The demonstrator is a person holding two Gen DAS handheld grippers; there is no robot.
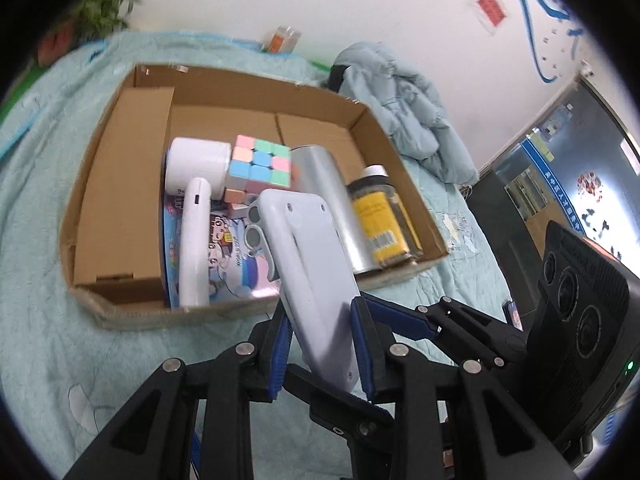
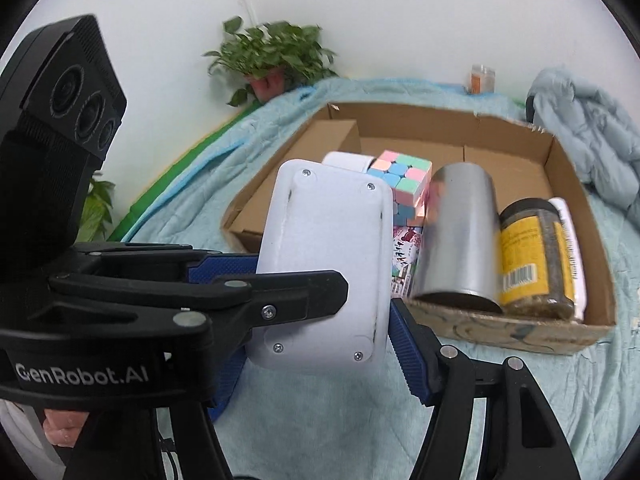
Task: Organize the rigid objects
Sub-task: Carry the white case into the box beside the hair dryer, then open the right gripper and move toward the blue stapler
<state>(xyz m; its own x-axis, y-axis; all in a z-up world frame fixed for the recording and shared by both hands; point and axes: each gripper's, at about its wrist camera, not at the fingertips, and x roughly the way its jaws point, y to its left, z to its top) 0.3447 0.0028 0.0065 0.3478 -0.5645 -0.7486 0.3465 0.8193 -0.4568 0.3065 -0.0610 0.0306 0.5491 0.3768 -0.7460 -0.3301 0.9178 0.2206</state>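
Observation:
A flat white device (image 2: 332,232) with screws in its corners hangs above the blanket, just in front of an open cardboard box (image 2: 592,240). My right gripper (image 2: 324,284) is shut on the device across its width. My left gripper (image 1: 320,312) is shut on the same device (image 1: 312,272), and one of its fingers (image 2: 304,292) crosses the device's face. Inside the box (image 1: 100,200) lie a pastel puzzle cube (image 1: 260,168), a white hair-dryer-like item (image 1: 196,168), a metal cylinder (image 1: 332,200), a yellow-labelled jar (image 1: 380,216) and a picture book (image 1: 224,256).
The box rests on a bed covered by a light teal blanket (image 2: 400,420). A quilted pale blue jacket (image 1: 408,112) lies beside the box's far right corner. A potted plant (image 2: 272,52) and a small orange jar (image 1: 282,38) stand by the wall.

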